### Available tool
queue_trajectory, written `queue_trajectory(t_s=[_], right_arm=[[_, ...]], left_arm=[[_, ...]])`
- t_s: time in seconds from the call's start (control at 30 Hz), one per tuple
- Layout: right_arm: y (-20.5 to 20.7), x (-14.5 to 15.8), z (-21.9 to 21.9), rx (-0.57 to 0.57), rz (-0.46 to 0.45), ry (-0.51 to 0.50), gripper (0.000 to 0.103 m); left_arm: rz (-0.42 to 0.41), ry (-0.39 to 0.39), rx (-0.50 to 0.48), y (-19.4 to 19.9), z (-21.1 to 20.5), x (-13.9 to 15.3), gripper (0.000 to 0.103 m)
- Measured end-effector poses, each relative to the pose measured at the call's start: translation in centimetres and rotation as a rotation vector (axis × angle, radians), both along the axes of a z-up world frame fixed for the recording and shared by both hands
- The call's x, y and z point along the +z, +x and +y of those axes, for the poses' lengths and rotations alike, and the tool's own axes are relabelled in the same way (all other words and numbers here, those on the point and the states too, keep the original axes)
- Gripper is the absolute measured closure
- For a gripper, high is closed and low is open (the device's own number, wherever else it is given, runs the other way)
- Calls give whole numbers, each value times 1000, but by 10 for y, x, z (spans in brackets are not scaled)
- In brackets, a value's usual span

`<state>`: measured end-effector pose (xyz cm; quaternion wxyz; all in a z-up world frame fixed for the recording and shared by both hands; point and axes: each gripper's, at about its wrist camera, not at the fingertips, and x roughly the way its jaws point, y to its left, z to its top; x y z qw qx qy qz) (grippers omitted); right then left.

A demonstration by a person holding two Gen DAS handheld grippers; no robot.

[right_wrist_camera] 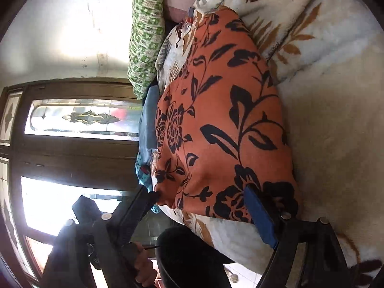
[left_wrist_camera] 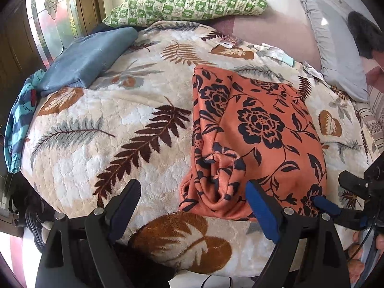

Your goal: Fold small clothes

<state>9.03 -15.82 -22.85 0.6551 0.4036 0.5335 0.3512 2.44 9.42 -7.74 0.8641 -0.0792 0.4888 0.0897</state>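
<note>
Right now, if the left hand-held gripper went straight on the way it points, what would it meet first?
Most likely the leaf-print blanket, just left of the orange floral garment. The left hand-held gripper is open and angled down, with the garment's bunched near edge beside its right finger; depth is uncertain.

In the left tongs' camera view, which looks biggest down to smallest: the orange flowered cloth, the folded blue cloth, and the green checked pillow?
1. Orange flowered cloth: clearly the largest, though it also lies nearest the camera.
2. Green checked pillow and folded blue cloth: these look alike in size. Both lie farther back on the leaf-print blanket, so I would not rank them.
</note>
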Motion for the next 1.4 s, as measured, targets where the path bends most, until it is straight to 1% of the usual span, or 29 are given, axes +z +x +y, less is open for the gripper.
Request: queue_trajectory(t_s=[0.03, 0.07, 0.1, 0.13, 0.2, 0.27, 0.3, 0.43, 0.57, 0.63, 0.67, 0.7, 0.73, 0.77, 0.8, 0.87, 0.9, 0.93, 0.97, 1.0, 1.03, 1.07, 1.1, 1.13, 1.17, 1.23, 1.3, 1.37, 1.4], right_arm=[[2, 13, -4, 1, -50, -25, 18], [6, 25, -7, -1, -98, -26, 18], [12, 33, -13, -6, -126, -16, 18], [19, 38, -20, -20, -136, -23, 18], [44, 44, -26, -56, -148, -79, 18], [69, 42, -33, -87, -152, -130, 18], [80, 39, -38, -96, -146, -149, 18], [128, 24, -35, -96, -119, -151, 18], [170, 19, -22, -78, -128, -190, 18], [188, 7, -7, -46, -93, -231, 18], [195, -2, 1, -19, -56, -270, 23], [200, -8, 10, 7, -37, -293, 44], [201, -6, 16, 28, -54, -322, 63], [202, -3, 20, 40, -57, -352, 69], [200, 6, 23, 41, -88, -384, 77], [190, 31, 33, 54, -192, -472, 78], [186, 38, 36, 51, -230, -511, 78], [185, 37, 38, 60, -231, -552, 78], [188, 32, 40, 59, -213, -599, 78], [188, 25, 40, 51, -206, -643, 75], [186, 23, 40, 37, -203, -653, 71], [183, 25, 39, 22, -208, -661, 64], [179, 32, 39, 16, -211, -666, 42], [173, 41, 38, 16, -220, -646, 32], [166, 54, 36, 22, -245, -600, 28], [147, 75, 25, 26, -282, -549, 27], [126, 81, 16, 25, -269, -552, 27], [103, 72, 6, 49, -218, -567, 27], [91, 64, 2, 67, -188, -561, 27]], left_arm=[[-10, 3, -10, 1, -3, 4, 13], [-19, 4, -26, 5, -8, 6, 13], [-27, 6, -42, 9, -13, 8, 13], [-28, 7, -61, 13, -20, 7, 13], [-20, 16, -99, 24, -35, 2, 13], [1, 31, -114, 36, -46, -10, 13], [24, 42, -116, 42, -50, -19, 13], [110, 92, -124, 55, -57, -53, 13], [87, 90, -133, 54, -58, -58, 9], [80, 75, -138, 53, -56, -60, 8], [77, 65, -139, 53, -54, -61, 7], [76, 59, -143, 53, -53, -62, 7], [74, 57, -145, 53, -52, -62, 7], [73, 53, -147, 52, -51, -62, 6], [72, 50, -147, 52, -50, -62, 6], [72, 44, -149, 53, -49, -63, 6], [75, 43, -147, 53, -49, -63, 5], [80, 45, -151, 55, -50, -63, 5], [82, 48, -157, 55, -51, -62, 5], [86, 48, -159, 56, -50, -63, 5], [91, 43, -159, 57, -49, -63, 5], [95, 40, -162, 58, -48, -62, 5], [99, 37, -168, 59, -47, -62, 5], [105, 33, -173, 60, -45, -62, 5], [109, 25, -175, 60, -44, -61, 5], [114, 3, -175, 62, -41, -56, 5], [99, -38, -167, 61, -34, -45, 5], [54, -64, -154, 53, -29, -30, 5], [39, -58, -145, 50, -25, -25, 5]])
